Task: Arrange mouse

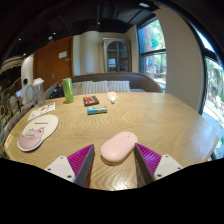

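A pale pink mouse (118,147) lies on a round wooden table (170,120), between and just ahead of the spread fingers of the gripper (113,163), whose magenta pads (81,159) stand clear of it on either side (nothing is gripped). To the left, near the table's edge, a light oval mat (36,131) carries a pinkish flat thing, too small to tell what. Farther across the tabletop sit a teal flat object (96,110) and, just behind it, a small dark reddish block (91,100); a small white item (112,97) rests to their right. A tall green cup (68,89) stands upright near the far left rim, its contents hidden. Beyond the table runs a grey bench (110,84), with large windows (153,48) on the right wall. Nothing lies between the fingers and the mouse.
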`<move>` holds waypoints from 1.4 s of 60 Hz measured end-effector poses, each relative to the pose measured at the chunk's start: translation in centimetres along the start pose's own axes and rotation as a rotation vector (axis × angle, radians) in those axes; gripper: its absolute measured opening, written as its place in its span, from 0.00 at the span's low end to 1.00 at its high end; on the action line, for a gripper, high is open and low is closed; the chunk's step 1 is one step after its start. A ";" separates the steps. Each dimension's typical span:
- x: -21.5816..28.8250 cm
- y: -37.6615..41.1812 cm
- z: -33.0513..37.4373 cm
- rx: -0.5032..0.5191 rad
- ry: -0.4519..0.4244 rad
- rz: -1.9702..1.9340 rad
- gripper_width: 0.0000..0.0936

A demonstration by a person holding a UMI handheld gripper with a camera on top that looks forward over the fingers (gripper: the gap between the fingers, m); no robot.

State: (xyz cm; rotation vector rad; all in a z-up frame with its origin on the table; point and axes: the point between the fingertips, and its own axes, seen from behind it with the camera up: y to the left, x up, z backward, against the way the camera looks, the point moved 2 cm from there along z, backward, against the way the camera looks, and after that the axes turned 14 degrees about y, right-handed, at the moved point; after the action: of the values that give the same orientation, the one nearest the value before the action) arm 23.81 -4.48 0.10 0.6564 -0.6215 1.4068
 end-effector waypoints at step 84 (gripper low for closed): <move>4.8 32.3 -6.8 0.138 0.191 0.132 0.73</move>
State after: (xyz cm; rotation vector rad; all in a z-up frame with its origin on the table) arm -8.10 5.36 0.51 0.5888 -0.4248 1.6253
